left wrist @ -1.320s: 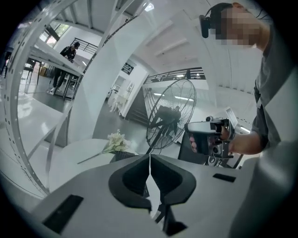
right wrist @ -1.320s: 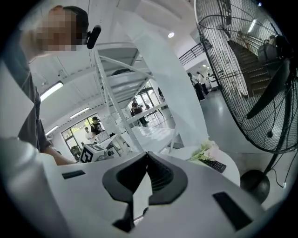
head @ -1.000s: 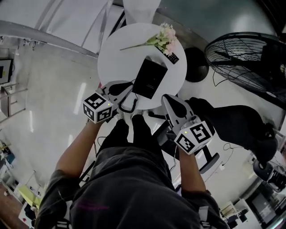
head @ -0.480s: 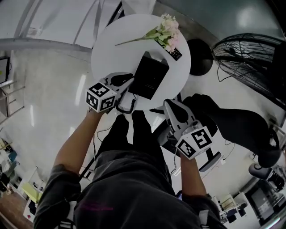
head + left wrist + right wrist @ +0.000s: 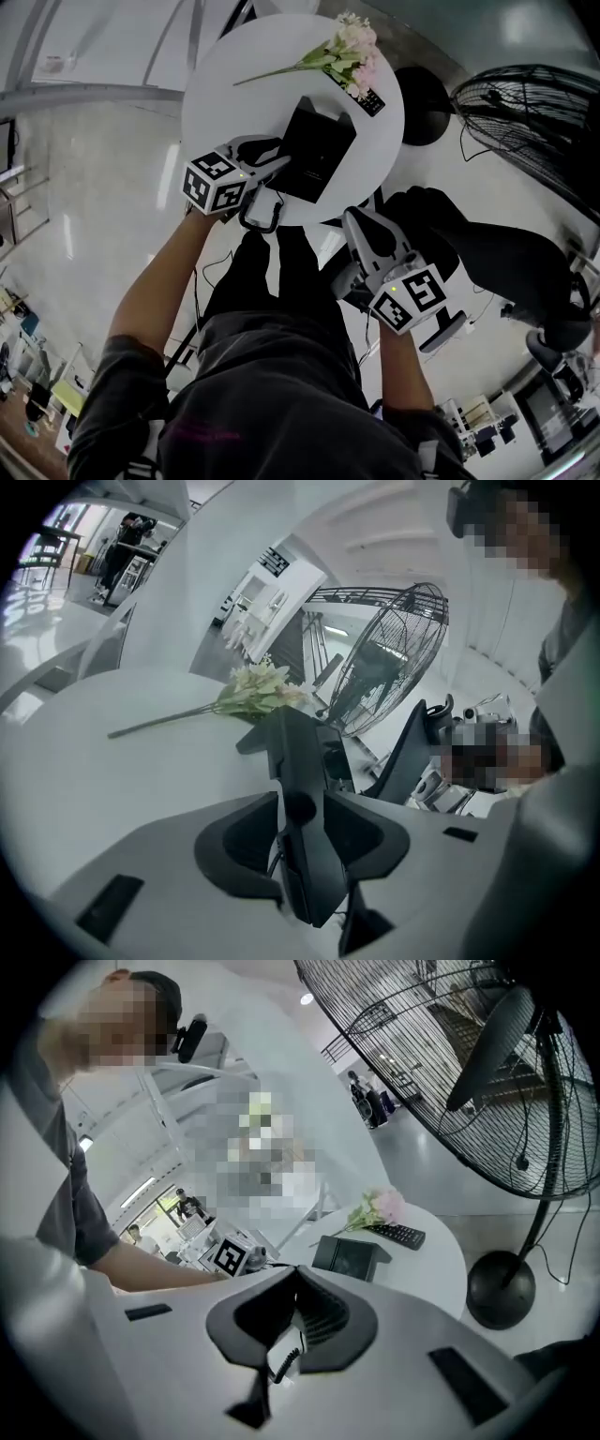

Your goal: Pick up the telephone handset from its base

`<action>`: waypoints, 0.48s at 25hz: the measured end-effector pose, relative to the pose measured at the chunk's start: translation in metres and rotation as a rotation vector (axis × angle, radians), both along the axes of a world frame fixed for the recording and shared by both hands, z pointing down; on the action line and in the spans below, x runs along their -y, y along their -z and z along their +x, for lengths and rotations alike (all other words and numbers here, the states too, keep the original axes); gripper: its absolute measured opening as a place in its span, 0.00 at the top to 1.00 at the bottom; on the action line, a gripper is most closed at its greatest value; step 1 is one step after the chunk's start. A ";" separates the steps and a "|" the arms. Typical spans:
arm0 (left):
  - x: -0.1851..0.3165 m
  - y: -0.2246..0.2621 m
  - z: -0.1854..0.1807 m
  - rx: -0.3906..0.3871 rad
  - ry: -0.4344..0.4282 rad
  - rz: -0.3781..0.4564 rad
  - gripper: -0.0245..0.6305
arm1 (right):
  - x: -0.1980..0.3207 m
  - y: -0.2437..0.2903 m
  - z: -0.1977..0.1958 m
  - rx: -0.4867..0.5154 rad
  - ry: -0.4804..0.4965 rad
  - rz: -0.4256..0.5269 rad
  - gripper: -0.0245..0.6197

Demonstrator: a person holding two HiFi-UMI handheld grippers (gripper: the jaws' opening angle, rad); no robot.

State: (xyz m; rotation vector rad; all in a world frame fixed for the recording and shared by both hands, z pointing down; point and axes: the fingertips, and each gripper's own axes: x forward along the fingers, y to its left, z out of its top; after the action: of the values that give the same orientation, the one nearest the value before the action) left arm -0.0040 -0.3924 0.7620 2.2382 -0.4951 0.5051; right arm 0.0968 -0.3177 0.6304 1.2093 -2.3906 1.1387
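**Step in hand (judged):** approach and straddle. The lift is not yet begun.

1. The right gripper point(image 5: 296, 1309) is at the lower right of the head view. Its jaws are together with nothing between them. It hangs short of the near edge of the table point(image 5: 216, 103) and takes no part in the grasp.
2. The left gripper point(image 5: 302, 808) is left of centre in the head view. Its jaws have just been opening and stand wide. A narrow black bar runs up between the pads point(image 5: 239, 841), which do not appear to press on it. Nothing is gripped.
3. The bar is taken to be the handset point(image 5: 292, 752). It lies along the left edge of the black base point(image 5: 323, 159), mid-table.
4. The flowers point(image 5: 347, 52) and the remote point(image 5: 367, 101) lie beyond the base, at the top of the frame. The fan point(image 5: 525, 112) stands off the table at the upper right.

**Next move (judged):** close the left jaws squarely on the handset until both pads bear. Then raise it straight up, clear of the base. An off-centre grip may drag the base along.
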 end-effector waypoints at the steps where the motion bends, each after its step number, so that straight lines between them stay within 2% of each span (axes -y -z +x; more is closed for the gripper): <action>1: 0.000 -0.002 0.002 -0.007 -0.007 -0.012 0.72 | 0.000 -0.001 -0.001 0.001 0.001 -0.002 0.93; 6: -0.002 -0.004 0.006 -0.046 -0.016 -0.053 0.72 | -0.003 -0.002 -0.003 0.004 0.007 -0.012 0.93; 12: -0.004 -0.002 0.006 -0.080 -0.006 -0.083 0.78 | -0.007 -0.005 -0.007 0.006 0.013 -0.015 0.93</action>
State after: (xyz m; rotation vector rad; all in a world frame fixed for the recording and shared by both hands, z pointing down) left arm 0.0018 -0.3881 0.7641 2.1716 -0.4194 0.4294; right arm 0.0900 -0.3107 0.6354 1.1857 -2.3864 1.1559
